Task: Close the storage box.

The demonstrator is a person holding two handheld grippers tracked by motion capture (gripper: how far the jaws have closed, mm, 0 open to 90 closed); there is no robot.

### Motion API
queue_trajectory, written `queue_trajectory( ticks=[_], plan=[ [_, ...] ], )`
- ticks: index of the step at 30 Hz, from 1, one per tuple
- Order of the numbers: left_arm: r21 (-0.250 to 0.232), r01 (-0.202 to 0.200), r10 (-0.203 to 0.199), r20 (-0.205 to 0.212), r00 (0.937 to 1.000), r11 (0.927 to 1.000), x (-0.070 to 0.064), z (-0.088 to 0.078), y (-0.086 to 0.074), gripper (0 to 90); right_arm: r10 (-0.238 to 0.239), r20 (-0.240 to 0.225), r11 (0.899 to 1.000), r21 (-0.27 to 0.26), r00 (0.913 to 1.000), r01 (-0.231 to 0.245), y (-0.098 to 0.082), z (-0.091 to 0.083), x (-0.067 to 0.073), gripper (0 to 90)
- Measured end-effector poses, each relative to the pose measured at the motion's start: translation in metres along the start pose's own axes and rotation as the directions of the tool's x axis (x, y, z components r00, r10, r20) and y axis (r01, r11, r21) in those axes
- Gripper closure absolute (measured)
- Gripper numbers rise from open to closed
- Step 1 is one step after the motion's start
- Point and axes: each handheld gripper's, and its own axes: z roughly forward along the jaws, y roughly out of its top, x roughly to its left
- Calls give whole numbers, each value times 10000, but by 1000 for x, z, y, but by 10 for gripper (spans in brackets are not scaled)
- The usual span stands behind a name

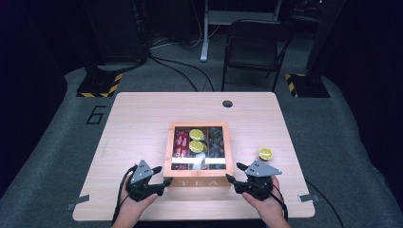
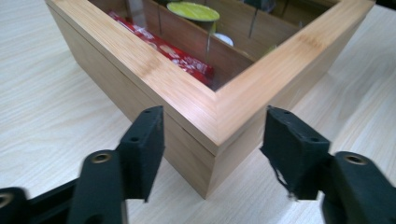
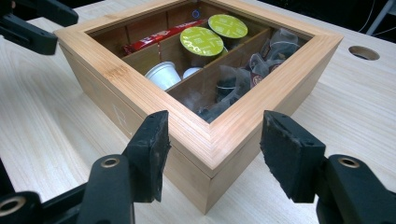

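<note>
Tea box at the near table edge: hidden and cropped parts.
In the high view, glare on the glass lid of the wooden tea box [image 1: 198, 181] masks its near compartments, and the dark packets [image 1: 216, 141] at right are too small to identify. The left gripper view crops the box's far corners; a green-lidded capsule [image 2: 193, 10] is partly cut off.

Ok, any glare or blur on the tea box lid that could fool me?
High view: a bright glare strip crosses the lid glass near the front of the tea box. Left gripper view: near jaws soft, box corner sharp. Right gripper view: faint reflections, but the capsules read clearly.
</note>
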Motion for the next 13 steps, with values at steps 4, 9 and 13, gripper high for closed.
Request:
queue_trajectory(
  ticks=[4,9,13],
  plan=[
    [-94,74,-74,2,10000,9999,4,-7,1,363,-2,60,10000,46,10000,2,-1,0,-1,412],
    [-270,511,-509,80,9987,9983,14,-12,1,363,4,120,9998,213,9999,-7,-4,1,-4,404],
    [-354,733,-722,315,9969,9967,20,-12,-1,353,78,-37,9998,206,10000,-77,-6,3,-7,381]
  ],
)
